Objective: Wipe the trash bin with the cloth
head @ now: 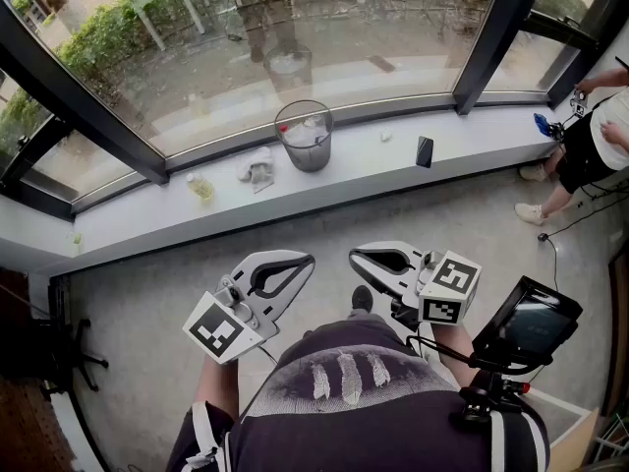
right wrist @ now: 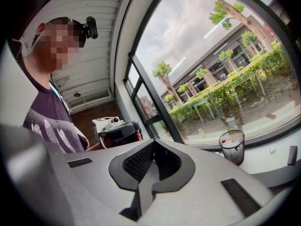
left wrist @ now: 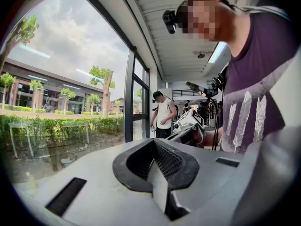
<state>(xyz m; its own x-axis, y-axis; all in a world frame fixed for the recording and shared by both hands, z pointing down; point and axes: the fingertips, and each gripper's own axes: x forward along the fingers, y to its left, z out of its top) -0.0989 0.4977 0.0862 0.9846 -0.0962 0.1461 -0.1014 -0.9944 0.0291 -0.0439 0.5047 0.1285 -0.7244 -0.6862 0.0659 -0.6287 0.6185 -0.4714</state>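
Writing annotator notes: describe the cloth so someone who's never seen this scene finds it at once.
Look along the white window ledge under the curved glass to the grey see-through trash bin. The cloth lies just left of it on the ledge. It is the only crumpled, off-white soft thing there, unlike the small yellowish bottle farther left.
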